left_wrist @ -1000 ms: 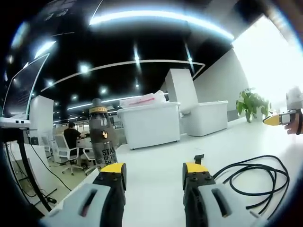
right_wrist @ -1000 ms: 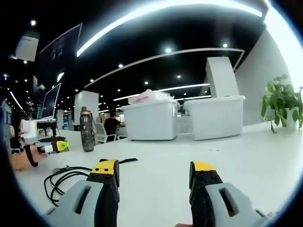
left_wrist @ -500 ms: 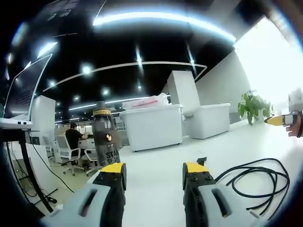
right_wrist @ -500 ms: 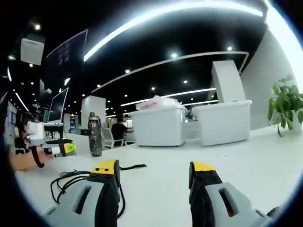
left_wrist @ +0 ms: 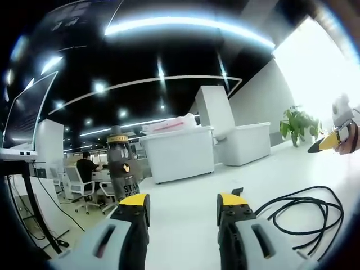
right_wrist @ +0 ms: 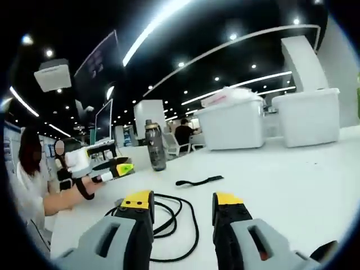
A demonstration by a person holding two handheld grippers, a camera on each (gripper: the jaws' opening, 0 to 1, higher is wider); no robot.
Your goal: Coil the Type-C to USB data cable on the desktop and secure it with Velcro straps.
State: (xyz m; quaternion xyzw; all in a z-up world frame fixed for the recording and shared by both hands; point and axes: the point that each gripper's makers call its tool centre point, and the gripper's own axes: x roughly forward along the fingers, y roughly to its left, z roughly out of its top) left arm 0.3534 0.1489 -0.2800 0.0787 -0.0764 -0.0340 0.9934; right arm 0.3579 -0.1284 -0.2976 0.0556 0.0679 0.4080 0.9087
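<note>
Left gripper: my left gripper hovers low over the white surface, jaws apart with a wide gap and nothing between them. In the right gripper view it comes in from the left, held by my hand.
Right gripper: my right gripper is also wide, with nothing held. In the left gripper view its yellow tip shows at the far right.
Cable: the black data cable lies loose on the surface in open loops, just beyond my right gripper and partly hidden behind its left jaw. In the left gripper view it lies to the right of my left gripper.
Velcro strap: a black strap lies flat on the surface, beyond the cable and apart from it.
Bottle: a dark bottle stands upright at the far left edge of the surface.
Background: two white bins stand at the far side.
</note>
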